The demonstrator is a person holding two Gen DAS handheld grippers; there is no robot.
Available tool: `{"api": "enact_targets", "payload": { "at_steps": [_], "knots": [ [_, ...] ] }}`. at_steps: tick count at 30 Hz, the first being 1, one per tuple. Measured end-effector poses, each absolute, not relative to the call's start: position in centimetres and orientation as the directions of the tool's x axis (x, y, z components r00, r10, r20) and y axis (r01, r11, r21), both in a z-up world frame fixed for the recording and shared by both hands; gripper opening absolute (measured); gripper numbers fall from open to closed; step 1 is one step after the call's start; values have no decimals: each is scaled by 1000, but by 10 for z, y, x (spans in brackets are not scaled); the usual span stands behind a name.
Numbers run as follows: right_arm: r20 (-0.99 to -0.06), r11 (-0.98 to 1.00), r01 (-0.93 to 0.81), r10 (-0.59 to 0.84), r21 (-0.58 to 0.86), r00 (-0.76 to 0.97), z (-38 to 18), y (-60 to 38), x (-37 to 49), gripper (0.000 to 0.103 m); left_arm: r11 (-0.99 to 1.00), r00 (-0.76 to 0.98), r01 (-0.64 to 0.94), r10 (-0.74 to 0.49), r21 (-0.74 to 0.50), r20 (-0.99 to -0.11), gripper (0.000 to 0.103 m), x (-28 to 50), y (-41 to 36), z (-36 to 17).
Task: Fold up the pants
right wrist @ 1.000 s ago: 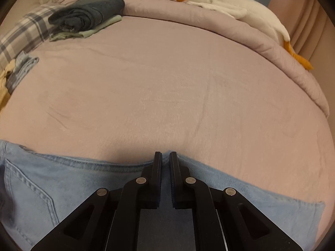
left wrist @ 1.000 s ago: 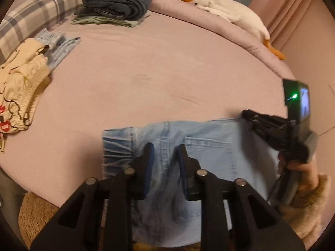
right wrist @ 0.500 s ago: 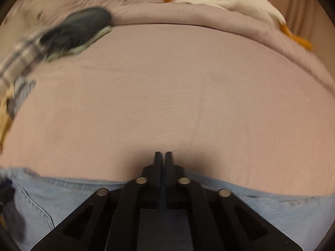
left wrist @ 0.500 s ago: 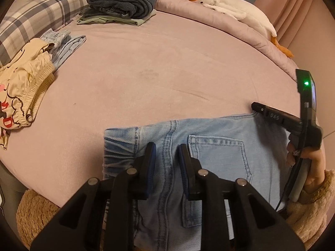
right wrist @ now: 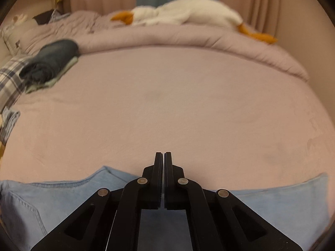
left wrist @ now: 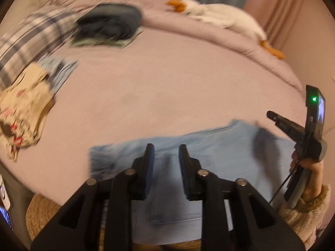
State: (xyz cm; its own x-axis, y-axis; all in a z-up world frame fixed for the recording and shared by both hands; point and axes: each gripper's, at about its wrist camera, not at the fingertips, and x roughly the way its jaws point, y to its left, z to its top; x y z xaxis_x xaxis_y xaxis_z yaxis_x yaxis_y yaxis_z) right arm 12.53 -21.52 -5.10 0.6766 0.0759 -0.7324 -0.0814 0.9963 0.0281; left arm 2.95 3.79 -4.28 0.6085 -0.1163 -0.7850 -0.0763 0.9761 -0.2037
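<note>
Jeans laid out at the bed's near edge, both grippers above them.

The left gripper (left wrist: 165, 152) hangs empty, fingers moderately apart; the right gripper (right wrist: 163, 156) is pinched together with nothing visible between. The jeans (left wrist: 209, 146) lie flat on the bed (right wrist: 167, 104), likely placed for folding; folded clothes (left wrist: 108, 23) wait beyond.

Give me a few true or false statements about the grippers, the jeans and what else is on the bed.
1. The left gripper is open above the jeans. True.
2. The right gripper is wide open. False: its jaws are nearly touching.
3. A plush goose lies along the far side of the bed. True.
4. The jeans are dark blue. False: they are light blue; the dark folded clothes sit far left.
</note>
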Motion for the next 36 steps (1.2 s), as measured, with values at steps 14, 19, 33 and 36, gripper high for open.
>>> {"api": "enact_targets", "payload": {
  "at_steps": [14, 19, 33, 36],
  "knots": [
    [-752, 973, 198, -42, 120, 658, -46, -352, 82, 0, 953, 488, 189, -302, -238, -819, 41, 86, -83, -67],
    [-786, 937, 318, -88, 143, 612, -63, -397, 74, 0, 947, 433, 209, -313, -244, -845, 41, 108, -100, -85],
    [-844, 878, 437, -77, 195, 531, -104, -441, 64, 0, 951, 364, 175, -305, -257, -880, 42, 132, -105, -120],
    [-844, 876, 443, -82, 193, 530, -102, -440, 63, 0, 943, 365, 172, -330, -285, -871, 42, 132, -101, -120]
  ]
}}
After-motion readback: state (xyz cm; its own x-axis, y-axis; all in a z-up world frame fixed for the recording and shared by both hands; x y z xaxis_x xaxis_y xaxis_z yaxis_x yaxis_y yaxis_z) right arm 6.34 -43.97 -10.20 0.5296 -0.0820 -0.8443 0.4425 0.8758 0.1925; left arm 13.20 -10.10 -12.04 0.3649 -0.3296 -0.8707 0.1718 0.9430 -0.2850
